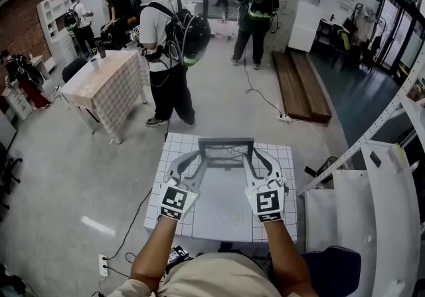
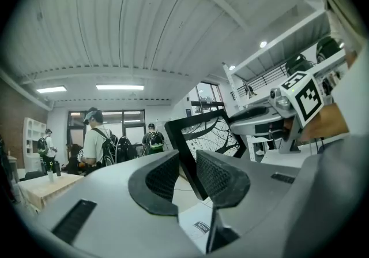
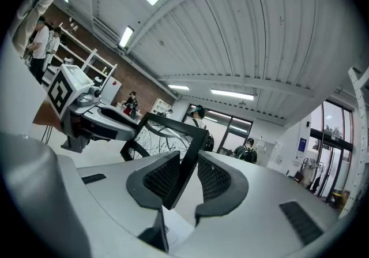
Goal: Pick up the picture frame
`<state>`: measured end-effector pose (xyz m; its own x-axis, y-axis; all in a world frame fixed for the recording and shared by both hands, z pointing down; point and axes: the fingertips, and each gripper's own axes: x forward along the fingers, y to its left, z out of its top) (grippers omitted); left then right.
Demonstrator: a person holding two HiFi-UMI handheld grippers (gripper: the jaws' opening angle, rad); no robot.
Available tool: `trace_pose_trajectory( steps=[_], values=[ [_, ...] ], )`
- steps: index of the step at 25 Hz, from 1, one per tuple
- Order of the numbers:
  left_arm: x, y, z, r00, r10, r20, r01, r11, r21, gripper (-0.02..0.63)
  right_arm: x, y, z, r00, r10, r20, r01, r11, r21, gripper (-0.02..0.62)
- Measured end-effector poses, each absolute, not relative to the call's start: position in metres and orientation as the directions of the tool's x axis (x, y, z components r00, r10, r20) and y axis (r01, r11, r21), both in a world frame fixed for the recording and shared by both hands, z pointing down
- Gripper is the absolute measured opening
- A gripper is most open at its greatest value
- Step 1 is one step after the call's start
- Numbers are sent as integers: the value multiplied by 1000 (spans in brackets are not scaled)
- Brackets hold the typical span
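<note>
A backpacked person point(image 1: 156, 30) stands at twelve o'clock. A cloth-covered table point(image 1: 109, 83) sits at ten, wooden planks point(image 1: 300, 86) at two.

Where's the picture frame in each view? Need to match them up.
Head view: picture frame at centre, near the table's far edge.
Left gripper view: frame at centre, edge clamped between the jaws.
Right gripper view: frame at centre, edge between the jaws.
Shared landmark: backpack-wearing person behind it.

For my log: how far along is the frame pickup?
Done: left gripper and right gripper have jaws shut on side edges of the black rectangular picture frame. In hand: the frame held over the white gridded table. Left: lifting clear; unclear if it's off yet.
</note>
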<state>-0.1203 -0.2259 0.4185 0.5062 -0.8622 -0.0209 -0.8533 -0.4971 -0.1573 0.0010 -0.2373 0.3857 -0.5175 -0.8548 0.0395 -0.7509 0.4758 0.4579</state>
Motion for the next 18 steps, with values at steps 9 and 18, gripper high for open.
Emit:
trace_pose_trajectory(
  steps=[9, 18],
  values=[
    [-121, -215, 403, 505, -862, -48, -854, -491, -174, 94, 0, -224, 369, -518, -855, 12, -752, 461, 472, 103],
    [-123, -206, 395, 504, -861, -68, -854, -486, -184, 94, -2, -214, 361, -523, -852, -4, -747, 456, 484, 103]
  ],
)
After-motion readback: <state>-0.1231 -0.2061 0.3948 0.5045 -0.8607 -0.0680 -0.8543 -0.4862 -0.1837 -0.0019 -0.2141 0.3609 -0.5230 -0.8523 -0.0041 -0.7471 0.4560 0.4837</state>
